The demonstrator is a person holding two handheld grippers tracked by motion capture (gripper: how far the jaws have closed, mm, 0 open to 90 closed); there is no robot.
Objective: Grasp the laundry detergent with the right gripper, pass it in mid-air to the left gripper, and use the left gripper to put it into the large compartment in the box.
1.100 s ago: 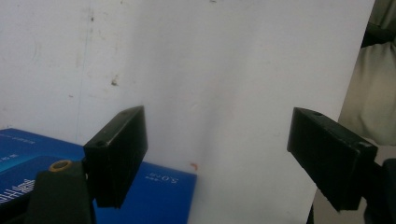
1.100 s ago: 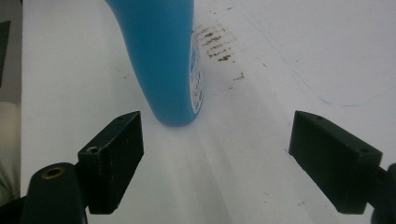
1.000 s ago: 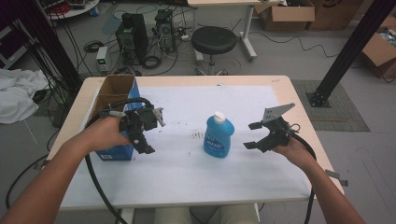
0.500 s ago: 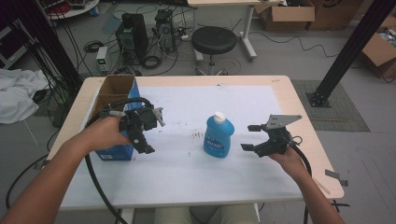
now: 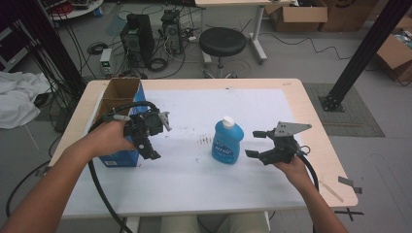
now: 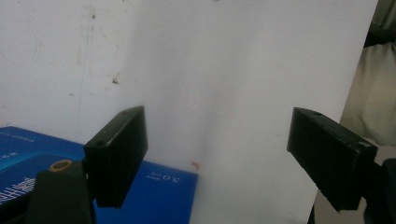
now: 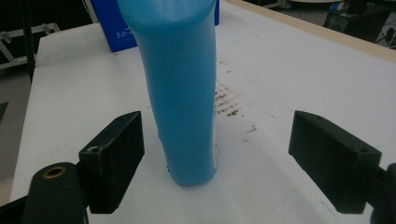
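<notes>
Centre-right of the high view, the blue bottle (image 5: 227,142) stands upright on the white table cover (image 5: 233,184), untouched. Right gripper (image 5: 256,143) sits just beside it, jaws spread wide and empty; in its own view the bottle (image 7: 182,88) stands between them. Left gripper (image 5: 158,138), released, hangs by the blue box (image 5: 119,158) at left. Judgement: approach made; grasp and anything after remain.

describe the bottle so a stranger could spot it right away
On the white sheet covering the wooden table, look between the two grippers. The bottle stands upright there, translucent blue with a white cap and blue label, slimmer than the open blue box at the left edge.
</notes>
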